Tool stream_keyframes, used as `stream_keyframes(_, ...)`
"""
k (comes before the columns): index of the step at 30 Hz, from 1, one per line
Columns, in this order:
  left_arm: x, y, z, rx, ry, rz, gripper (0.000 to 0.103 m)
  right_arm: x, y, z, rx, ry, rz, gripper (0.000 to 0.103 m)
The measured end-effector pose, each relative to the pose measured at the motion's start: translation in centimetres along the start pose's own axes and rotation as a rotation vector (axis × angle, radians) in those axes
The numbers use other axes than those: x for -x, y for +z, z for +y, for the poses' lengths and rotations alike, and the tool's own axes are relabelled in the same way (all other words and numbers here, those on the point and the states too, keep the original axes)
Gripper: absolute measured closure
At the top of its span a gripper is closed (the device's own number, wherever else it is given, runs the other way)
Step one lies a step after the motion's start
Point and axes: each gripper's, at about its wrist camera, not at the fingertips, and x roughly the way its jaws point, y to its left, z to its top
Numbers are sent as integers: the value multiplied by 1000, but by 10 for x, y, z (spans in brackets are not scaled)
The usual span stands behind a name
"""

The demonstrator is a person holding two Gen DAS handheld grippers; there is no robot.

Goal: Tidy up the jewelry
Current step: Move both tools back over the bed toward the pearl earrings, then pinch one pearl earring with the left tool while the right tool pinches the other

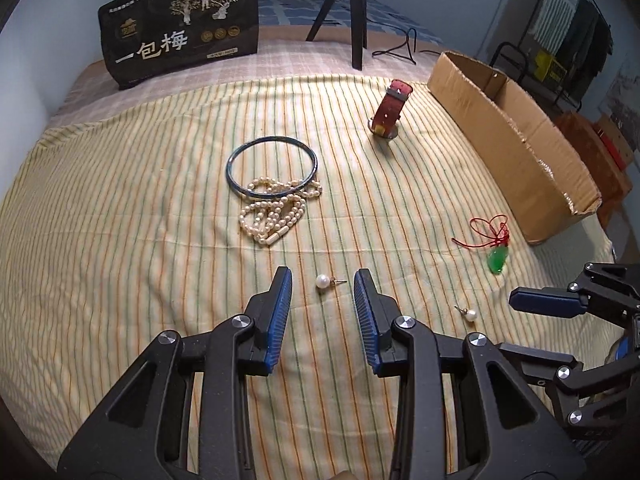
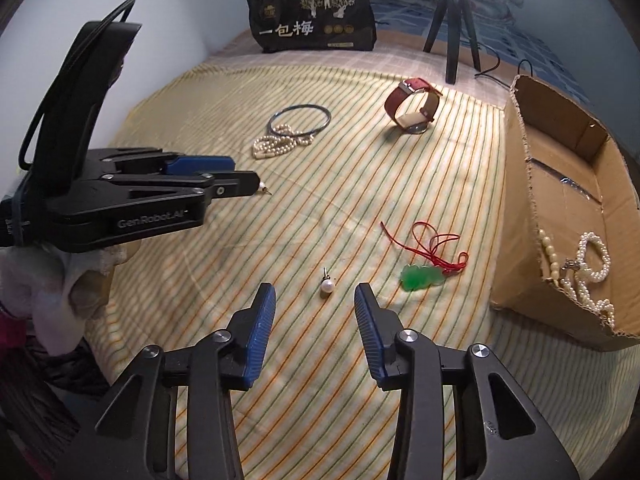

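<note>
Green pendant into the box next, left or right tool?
Right. The right tool is open, with the green pendant just beyond its right finger and the cardboard box on that side. The left tool is open over a pearl earring, farther away.

Left gripper (image 1: 323, 280) low over my side, jaws spread wide, empty. Right gripper (image 2: 315, 294) same: jaws wide apart, empty, level with left.

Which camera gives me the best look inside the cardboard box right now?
The right wrist view. It looks over the torn wall of the cardboard box into its interior, where pearl strands lie. The left wrist view shows only the box's outer wall and rim; the contents are hidden.
</note>
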Motion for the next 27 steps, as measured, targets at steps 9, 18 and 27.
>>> stream_keyframes(9,-15,-3,-2,-26,14,20,71,-15,2,3,10,-5,20,74)
stream_keyframes(18,-19,-5,-10,-67,41,11,74,-27,2,3,13,-18,42,82)
stream_keyframes(27,-20,-7,-15,-89,46,14,91,-34,3,2,11,-36,52,92)
